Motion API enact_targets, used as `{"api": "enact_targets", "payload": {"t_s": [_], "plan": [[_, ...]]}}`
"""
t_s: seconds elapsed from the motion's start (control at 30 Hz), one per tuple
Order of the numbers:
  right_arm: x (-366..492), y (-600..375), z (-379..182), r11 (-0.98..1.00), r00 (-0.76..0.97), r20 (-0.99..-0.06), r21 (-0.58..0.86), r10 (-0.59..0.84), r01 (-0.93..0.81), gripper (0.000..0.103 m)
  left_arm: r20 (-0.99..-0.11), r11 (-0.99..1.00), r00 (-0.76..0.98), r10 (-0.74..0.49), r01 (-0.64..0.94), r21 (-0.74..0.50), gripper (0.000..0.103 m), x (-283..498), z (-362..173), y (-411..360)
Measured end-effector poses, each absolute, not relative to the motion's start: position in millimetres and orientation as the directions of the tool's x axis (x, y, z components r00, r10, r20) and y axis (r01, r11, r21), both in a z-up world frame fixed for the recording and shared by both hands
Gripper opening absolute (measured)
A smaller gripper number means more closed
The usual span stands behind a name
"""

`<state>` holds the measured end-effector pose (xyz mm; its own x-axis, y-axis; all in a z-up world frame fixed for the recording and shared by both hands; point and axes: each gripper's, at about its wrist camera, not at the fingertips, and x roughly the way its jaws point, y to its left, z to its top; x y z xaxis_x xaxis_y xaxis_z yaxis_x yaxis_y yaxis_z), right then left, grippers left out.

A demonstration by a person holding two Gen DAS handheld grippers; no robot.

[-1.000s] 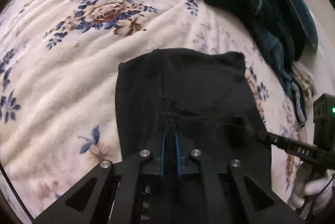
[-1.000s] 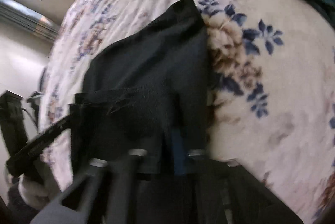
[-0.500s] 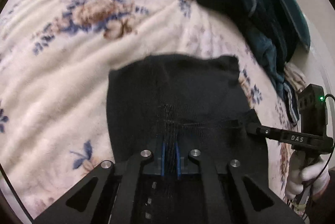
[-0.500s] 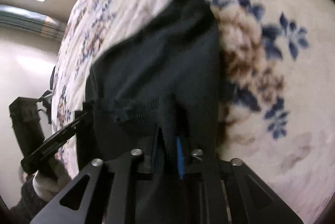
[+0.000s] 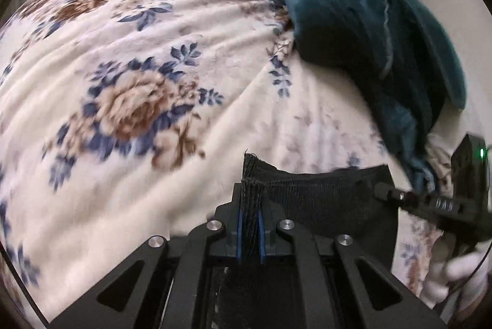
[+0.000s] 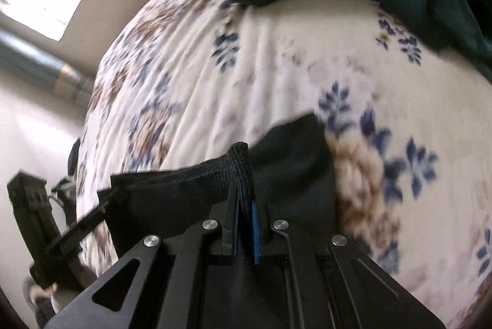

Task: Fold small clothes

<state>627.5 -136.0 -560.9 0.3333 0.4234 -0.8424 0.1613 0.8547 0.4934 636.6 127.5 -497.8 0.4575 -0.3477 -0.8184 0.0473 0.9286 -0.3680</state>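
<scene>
Between clamped hand-held grippers (image 5: 249, 200) (image 6: 244, 175), black garment (image 5: 323, 193) stretched sideways

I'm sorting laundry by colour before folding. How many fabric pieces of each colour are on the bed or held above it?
Black: 1, the black garment held by both grippers
Teal: 1, the teal blanket, bunched at the bed's far edge
Cream floral: 1, the bedspread
Total: 3

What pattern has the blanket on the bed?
Cream blanket with blue-brown flowers; left wrist view.
</scene>
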Motion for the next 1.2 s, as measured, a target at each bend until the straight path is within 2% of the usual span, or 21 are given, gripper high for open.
{"api": "enact_targets", "payload": {"t_s": [0.13,0.2,0.27,0.33,0.37,0.4,0.43,0.47,0.5,0.53,0.57,0.7,0.77,0.8,0.83,0.87,0.9,0.93,0.97,1.0,1.2], "plan": [[678.8,-128.0,-594.4,0.889,0.27,-0.89,0.421,0.367,0.179,0.007,-0.861,0.91,0.324,-0.391,-0.007,-0.416,0.01,673.3,-544.7,139.8],[691.7,-120.2,-614.7,0.907,0.192,-0.915,0.387,0.355,0.163,0.008,-0.849,0.869,0.278,-0.45,-0.081,-0.487,0.016,674.8,-558.8,155.3],[693.2,-120.5,-626.5,0.894,0.131,-0.908,0.416,0.399,0.166,0.01,-0.801,0.819,0.31,-0.512,-0.104,-0.564,0.029,663.3,-556.0,167.1],[687.2,-126.3,-626.2,0.877,0.118,-0.892,0.452,0.437,0.166,0.031,-0.78,0.794,0.316,-0.54,-0.118,-0.597,0.053,648.3,-554.5,171.9],[681.3,-131.0,-625.4,0.866,0.119,-0.883,0.47,0.455,0.174,0.05,-0.776,0.789,0.303,-0.554,-0.109,-0.605,0.053,642.1,-555.5,169.3],[675.7,-134.5,-626.5,0.856,0.122,-0.875,0.483,0.468,0.182,0.051,-0.784,0.796,0.282,-0.553,-0.099,-0.597,0.053,638.3,-557.4,165.0],[670.2,-137.6,-630.3,0.844,0.108,-0.866,0.5,0.488,0.194,0.051,-0.809,0.826,0.275,-0.52,-0.08,-0.558,0.046,633.9,-557.8,159.4],[665.6,-139.2,-635.1,0.84,0.091,-0.865,0.502,0.494,0.208,0.051,-0.824,0.854,0.304,-0.479,-0.058,-0.518,0.008,630.2,-554.8,155.8],[659.6,-140.2,-638.1,0.839,0.089,-0.866,0.499,0.493,0.216,0.036,-0.828,0.87,0.331,-0.452,-0.039,-0.491,0.006,626.8,-553.6,155.2],[655.0,-144.0,-637.8,0.839,0.136,-0.869,0.494,0.475,0.226,0.011,-0.825,0.87,0.346,-0.446,-0.049,-0.491,0.006,625.7,-554.9,159.6],[651.3,-145.1,-636.4,0.84,0.161,-0.87,0.492,0.466,0.228,0.007,-0.819,0.859,0.346,-0.458,-0.067,-0.508,0.006,625.9,-559.3,163.4],[653.3,-139.7,-638.5,0.87,0.165,-0.905,0.424,0.393,0.252,0.007,-0.809,0.814,0.3,-0.506,-0.144,-0.563,0.014,627.8,-569.5,183.2],[658.2,-131.8,-637.3,0.893,0.114,-0.919,0.395,0.379,0.216,0.008,-0.827,0.834,0.314,-0.466,-0.155,-0.529,0.036,619.2,-550.9,191.2],[659.0,-133.0,-634.3,0.891,0.104,-0.915,0.402,0.389,0.208,0.01,-0.819,0.836,0.353,-0.453,-0.15,-0.527,0.042,606.4,-536.4,196.0],[658.0,-135.7,-628.5,0.879,0.094,-0.902,0.432,0.422,0.201,0.013,-0.806,0.835,0.39,-0.445,-0.147,-0.531,0.06,594.6,-526.0,198.8],[652.8,-140.8,-618.4,0.857,0.089,-0.877,0.48,0.472,0.187,0.032,-0.795,0.835,0.433,-0.424,-0.154,-0.528,0.085,575.3,-514.8,202.5],[648.1,-144.6,-612.0,0.847,0.095,-0.865,0.501,0.492,0.176,0.062,-0.791,0.834,0.457,-0.406,-0.168,-0.525,0.094,553.1,-507.5,205.3],[635.0,-154.2,-599.3,0.837,0.117,-0.85,0.526,0.513,0.15,0.074,-0.793,0.835,0.464,-0.395,-0.18,-0.52,0.098,537.7,-504.0,204.9],[625.2,-160.0,-592.9,0.834,0.125,-0.845,0.534,0.52,0.137,0.092,-0.801,0.837,0.465,-0.378,-0.198,-0.51,0.098,521.2,-500.8,203.4],[607.4,-169.6,-587.8,0.834,0.116,-0.846,0.533,0.521,0.142,0.099,-0.812,0.837,0.456,-0.364,-0.222,-0.5,0.098,499.1,-498.6,202.2],[521.2,-198.9,-590.5,0.833,0.033,-0.854,0.514,0.519,0.206,0.099,-0.815,0.7,0.421,-0.399,-0.433,-0.567,0.098,389.8,-507.1,160.6]]}}
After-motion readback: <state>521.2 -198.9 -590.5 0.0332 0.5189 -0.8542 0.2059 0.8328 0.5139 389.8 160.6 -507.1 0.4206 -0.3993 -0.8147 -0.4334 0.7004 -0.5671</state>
